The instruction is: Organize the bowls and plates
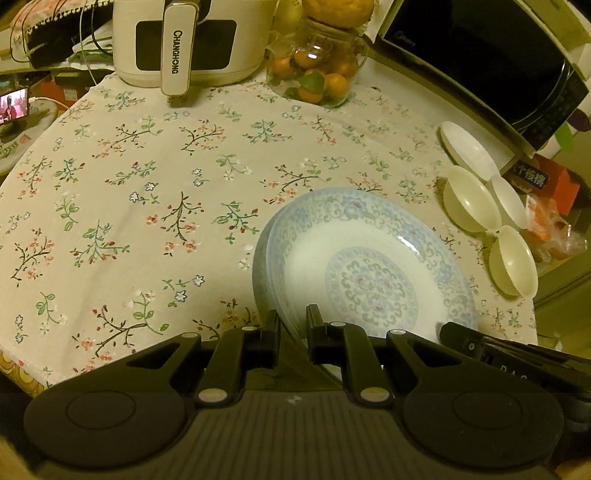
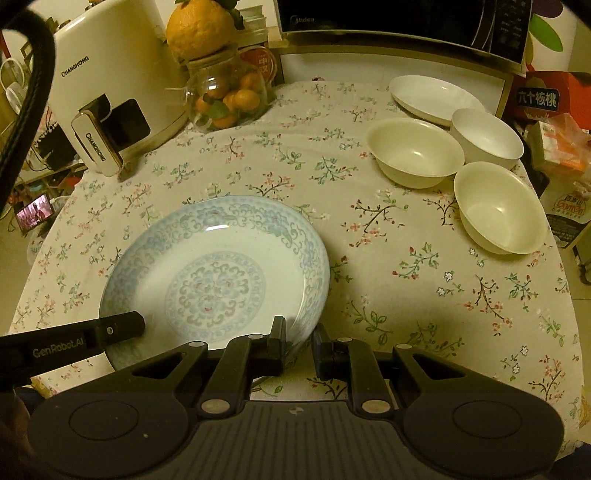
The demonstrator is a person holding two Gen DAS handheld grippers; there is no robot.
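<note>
A blue-patterned plate is tilted above the floral tablecloth, held at its near rim. My left gripper is shut on its left edge. My right gripper is shut on its right edge; the right gripper also shows in the left wrist view, and the left gripper in the right wrist view. Three cream bowls and a white plate stand at the far right.
A white Changhong appliance, a glass jar of oranges and a black microwave line the back. Boxes and packets crowd the right edge. The tablecloth covers the whole table.
</note>
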